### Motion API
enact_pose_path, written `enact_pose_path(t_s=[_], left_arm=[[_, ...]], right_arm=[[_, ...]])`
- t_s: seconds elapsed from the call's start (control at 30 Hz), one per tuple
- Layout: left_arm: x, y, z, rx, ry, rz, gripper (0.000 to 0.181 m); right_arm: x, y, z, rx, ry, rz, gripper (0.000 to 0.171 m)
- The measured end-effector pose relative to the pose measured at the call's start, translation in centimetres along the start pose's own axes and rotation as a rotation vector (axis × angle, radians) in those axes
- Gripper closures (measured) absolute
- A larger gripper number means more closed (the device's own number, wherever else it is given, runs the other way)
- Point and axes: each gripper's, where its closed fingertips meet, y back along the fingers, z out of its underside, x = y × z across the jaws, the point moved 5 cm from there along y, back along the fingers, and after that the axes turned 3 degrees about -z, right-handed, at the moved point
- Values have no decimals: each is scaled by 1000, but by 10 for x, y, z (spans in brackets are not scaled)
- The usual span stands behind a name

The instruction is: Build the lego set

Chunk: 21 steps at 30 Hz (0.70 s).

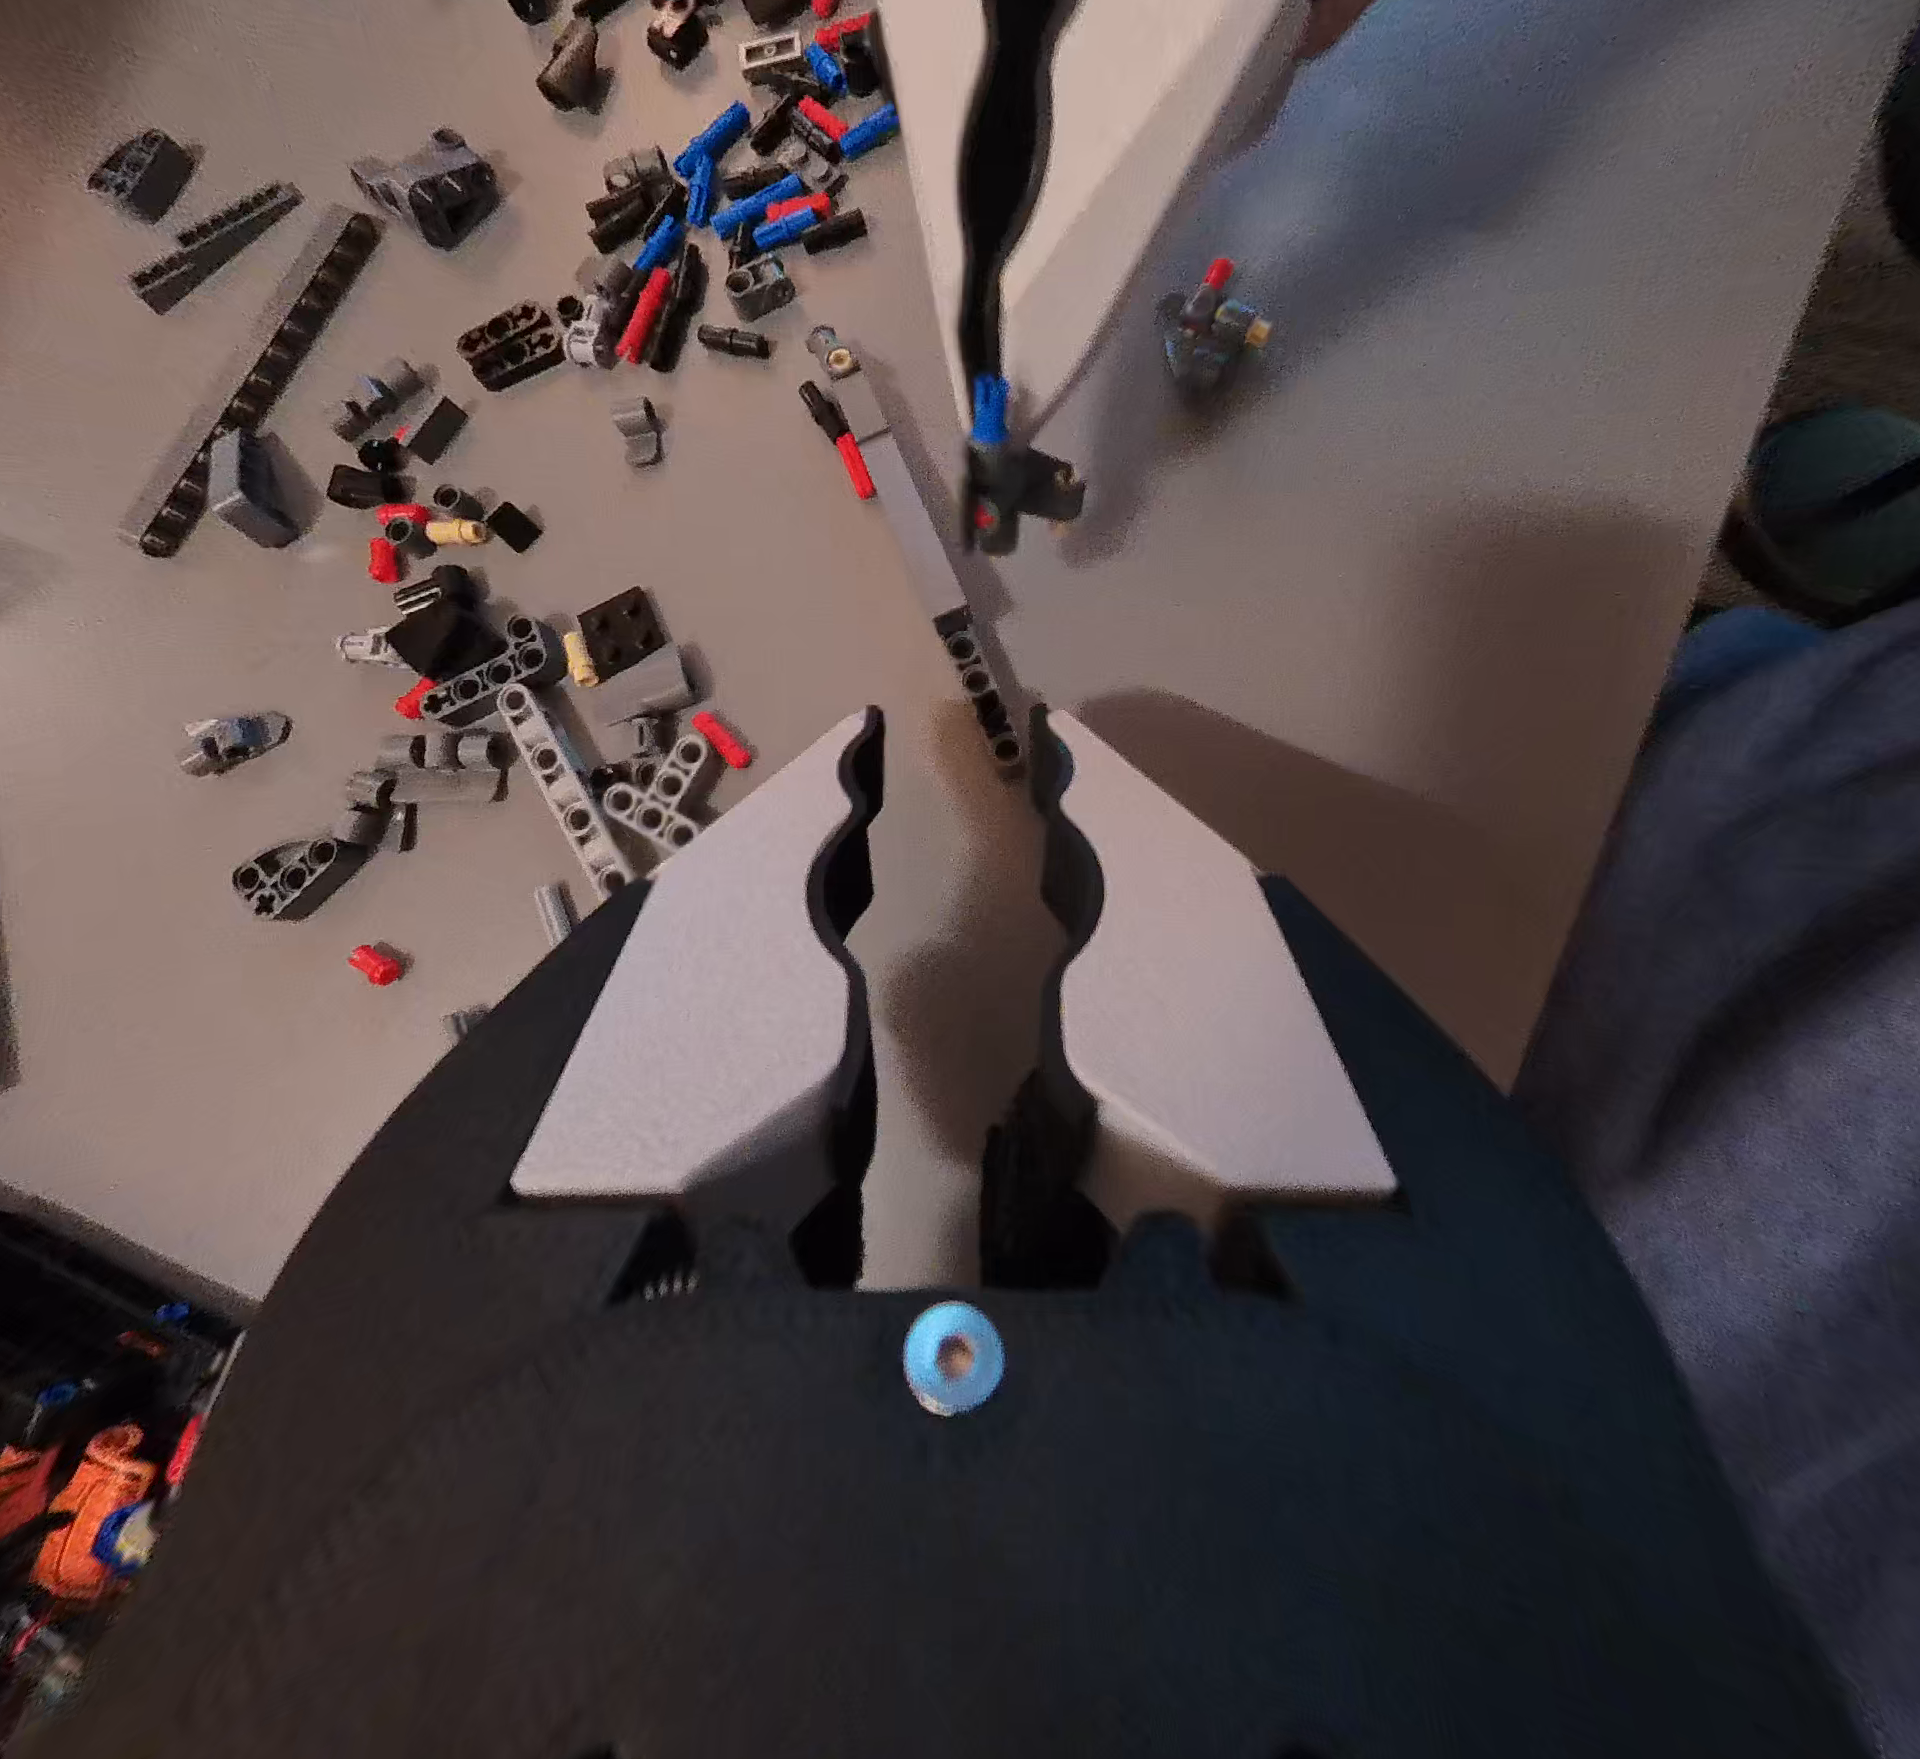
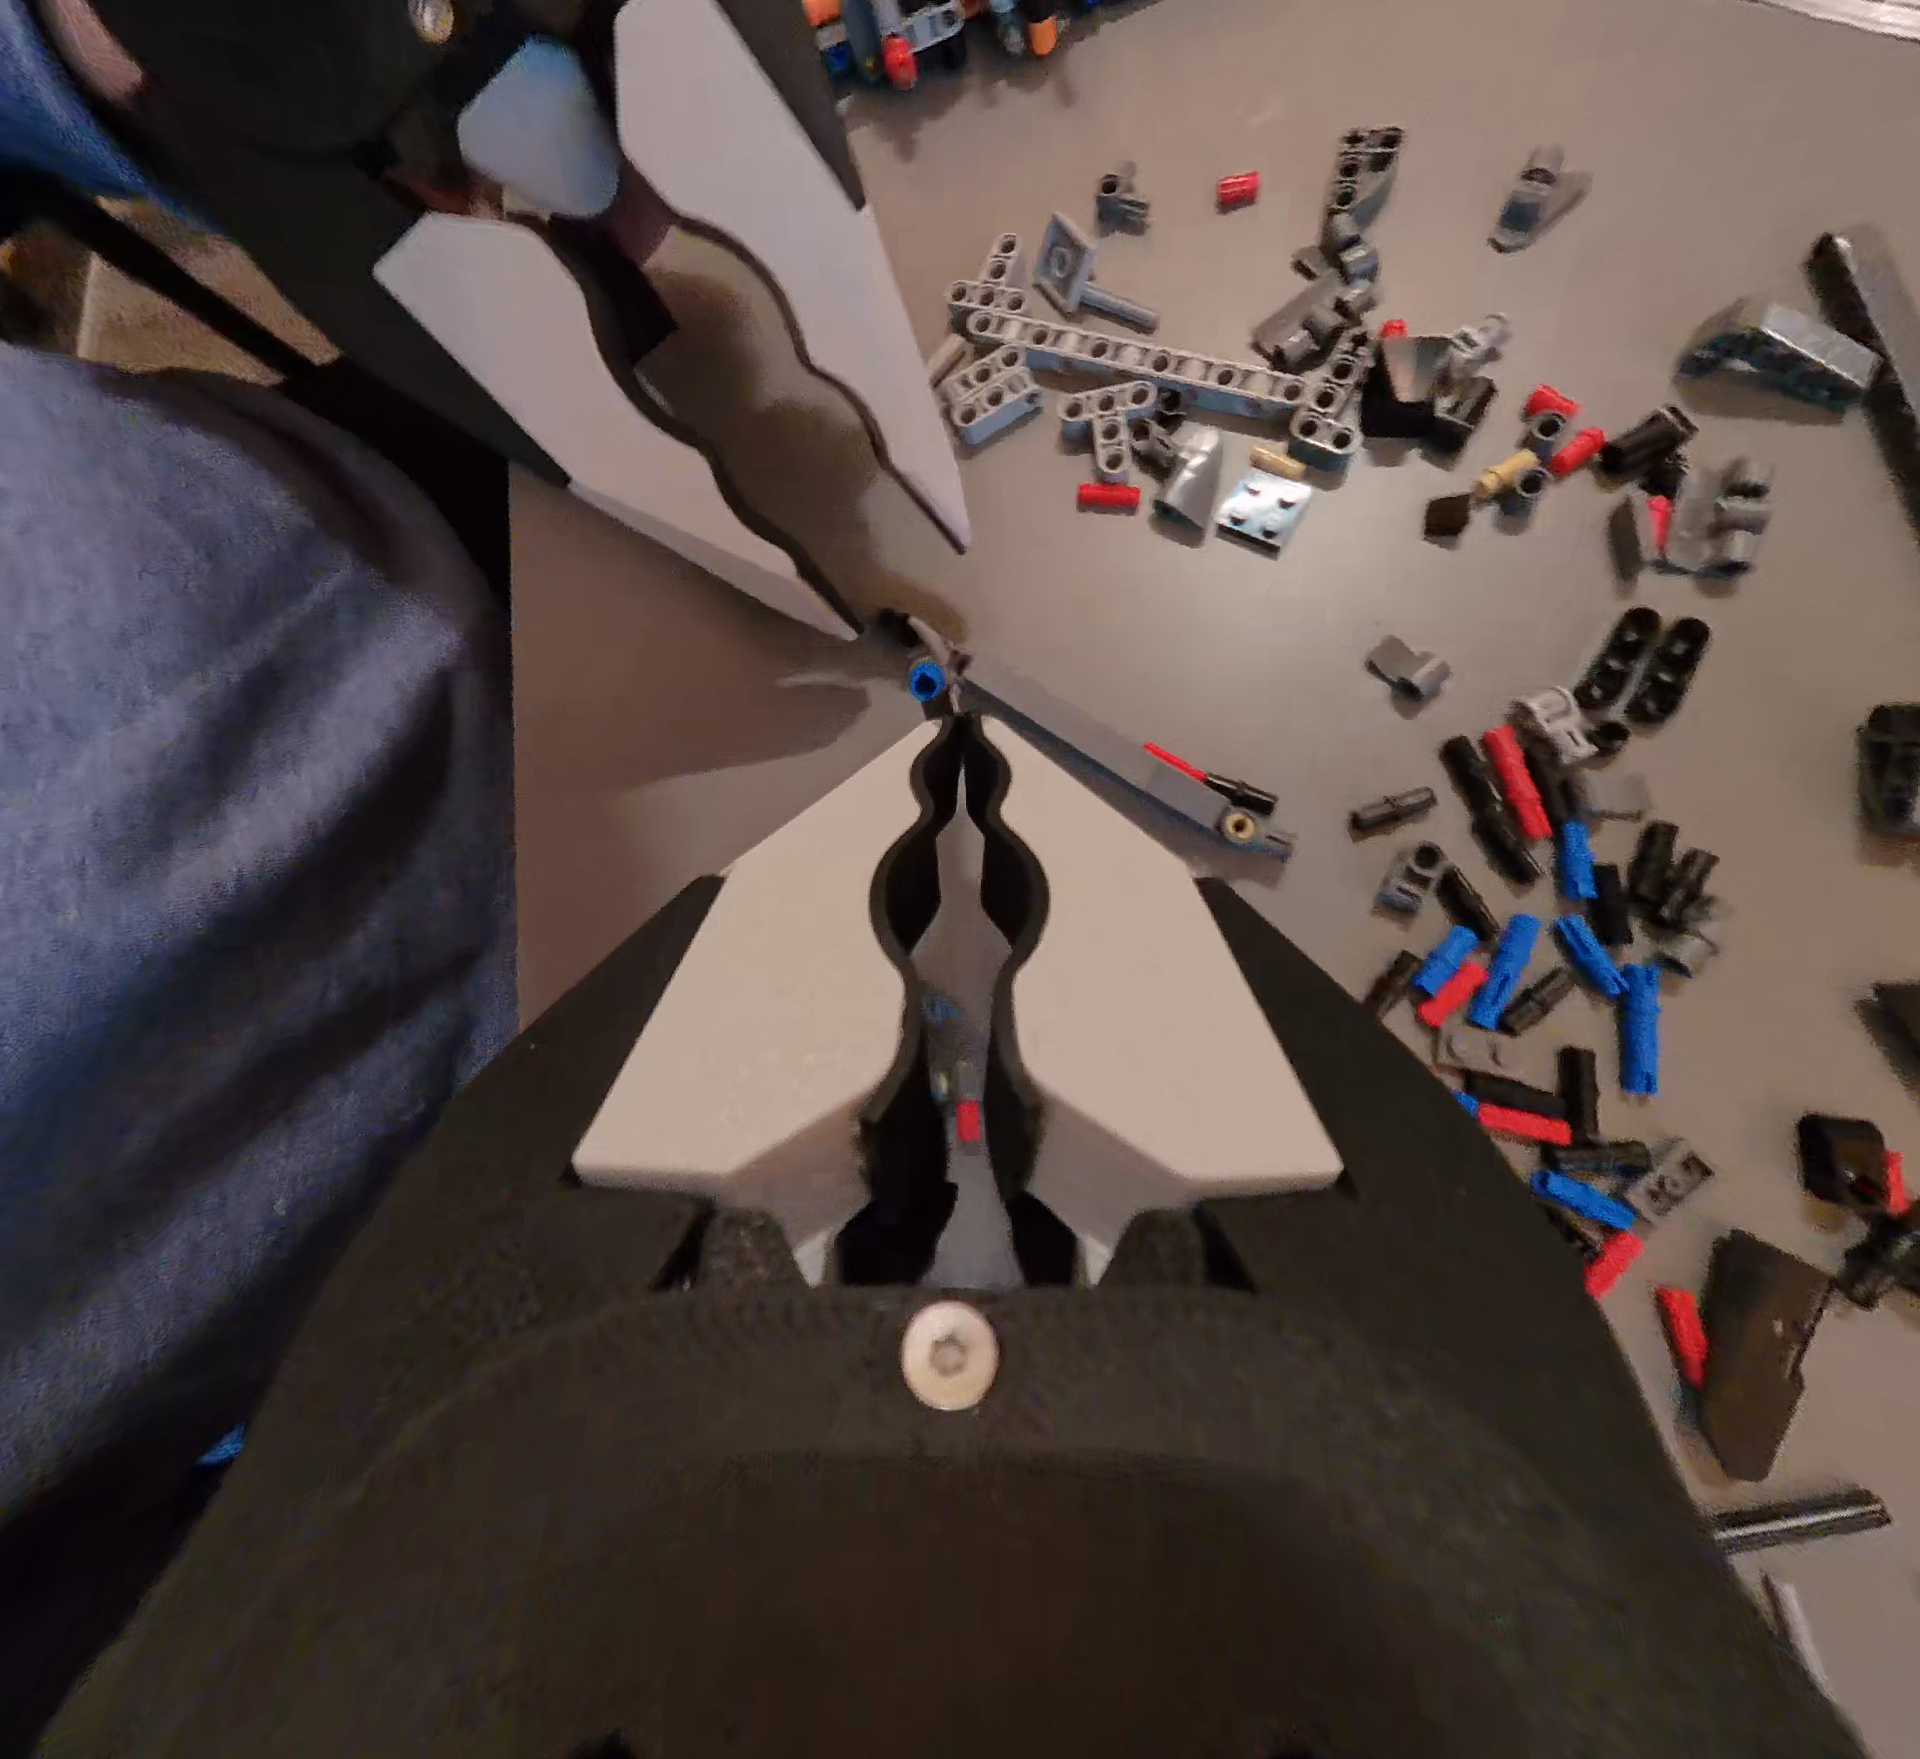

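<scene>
— While the left gripper (image 1: 956, 743) holds one end of the long grey beam (image 2: 1101, 753) with fingers apart, which step is this?
— Fitting the blue pin (image 2: 923, 679). The right gripper (image 2: 954, 722) pinches it at the beam's near end.
— Next?
— I think pushing straight into the hole, with the beam held steady above the table (image 2: 1195, 566).
</scene>
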Motion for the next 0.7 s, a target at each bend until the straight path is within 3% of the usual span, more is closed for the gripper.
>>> enact_pose_path(t_s=[0.03, 0.17, 0.5, 0.7], left_arm=[[-1, 4, -1, 13, 7, 24, 156], [-5, 20, -14, 122, -36, 96, 157], [-3, 8, -9, 74, -116, 160, 172], [-5, 8, -5, 74, -64, 194, 176]], right_arm=[[-4, -3, -3, -23, 15, -3, 171], [-10, -16, -12, -127, 60, 20, 171], [-14, -26, -24, -274, 56, 49, 171], [-14, -30, -30, -341, 60, 49, 171]])
